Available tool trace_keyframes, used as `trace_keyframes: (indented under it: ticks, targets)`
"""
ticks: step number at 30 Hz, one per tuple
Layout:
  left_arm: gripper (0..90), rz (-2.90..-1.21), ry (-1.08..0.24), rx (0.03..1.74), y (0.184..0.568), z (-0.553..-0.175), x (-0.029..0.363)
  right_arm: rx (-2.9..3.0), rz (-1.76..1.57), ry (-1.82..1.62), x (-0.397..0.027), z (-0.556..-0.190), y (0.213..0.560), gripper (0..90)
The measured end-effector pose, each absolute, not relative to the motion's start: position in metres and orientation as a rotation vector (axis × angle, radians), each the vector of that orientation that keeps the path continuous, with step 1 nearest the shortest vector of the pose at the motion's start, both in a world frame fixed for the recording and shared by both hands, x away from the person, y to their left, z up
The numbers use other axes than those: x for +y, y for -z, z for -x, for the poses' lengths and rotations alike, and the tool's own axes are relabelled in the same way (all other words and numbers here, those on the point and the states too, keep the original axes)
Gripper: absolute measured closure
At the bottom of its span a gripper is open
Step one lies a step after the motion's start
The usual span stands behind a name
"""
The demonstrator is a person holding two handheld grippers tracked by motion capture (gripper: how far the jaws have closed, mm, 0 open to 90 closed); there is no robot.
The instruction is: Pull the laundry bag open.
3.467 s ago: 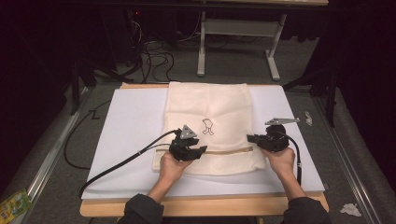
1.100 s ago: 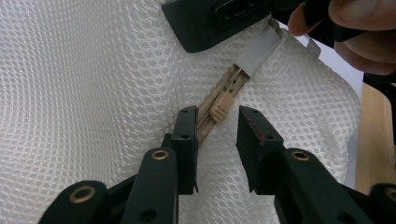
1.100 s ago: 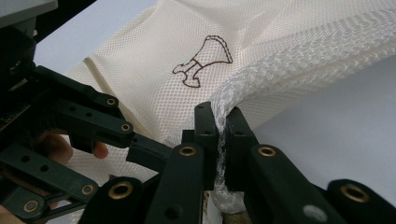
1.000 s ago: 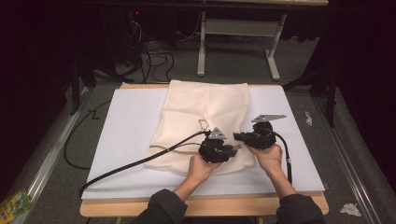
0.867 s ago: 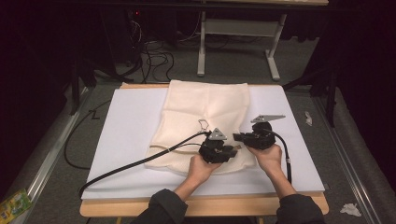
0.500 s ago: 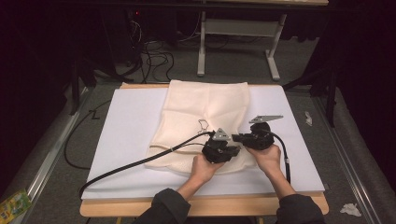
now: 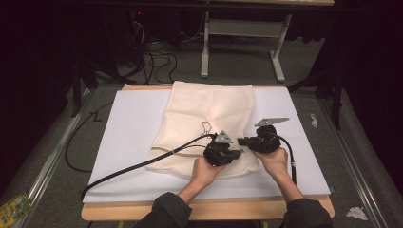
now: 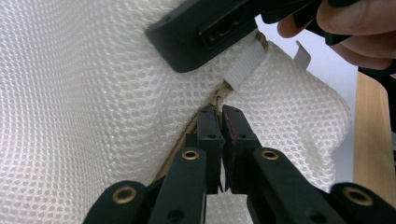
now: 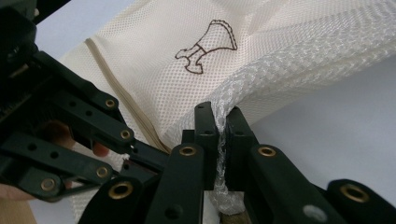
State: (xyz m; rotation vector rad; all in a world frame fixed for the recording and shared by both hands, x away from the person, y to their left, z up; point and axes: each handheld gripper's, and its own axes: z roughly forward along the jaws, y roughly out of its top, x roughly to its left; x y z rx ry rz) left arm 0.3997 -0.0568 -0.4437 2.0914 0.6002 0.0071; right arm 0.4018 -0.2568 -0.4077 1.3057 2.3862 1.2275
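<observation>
Cream mesh laundry bag [image 7: 209,121] lies flat on a white board [image 7: 123,142] covering the wooden worktop [image 7: 119,211], its near edge bunched up where both tongs work. Left tongs [image 8: 221,122] have just been closing and now pinch the small zipper pull [image 8: 219,100] at the end of the tan zipper line [image 9: 119,100]; jaws nearly touching. Right tongs [image 9: 221,122] are clamped on a bunched fold of the bag's mesh right beside it, mesh squeezed between the pads. In the high view the left tongs [image 7: 236,153] and right tongs [image 7: 242,141] sit almost tip to tip over the bag's near right corner, so each crowds the other's working space; the right tongs' black jaw crosses the top of the left gripper view just above the zipper. Brown dress print [image 9: 205,46] sits on the bag, past the right tongs. Black cable [image 7: 142,164] trails left from the left tongs across bag and board. Around: grey carpet floor [image 7: 57,142], a white table frame [image 7: 242,42] beyond, tangled cables [image 7: 157,57] on the floor, crumpled paper scraps [image 7: 356,213] at right, green packet [image 7: 14,209] at lower left.
</observation>
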Motion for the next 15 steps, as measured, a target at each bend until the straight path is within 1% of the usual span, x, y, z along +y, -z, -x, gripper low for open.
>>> trace_keyframes:
  ticks: [15]
  targets:
    - [87.3, -2.103, 0.011, 0.619, 0.4390, -0.4021, -0.0463, 2.412, -1.283, -1.190, -0.2564, -0.4036, 0.4079, 88.4]
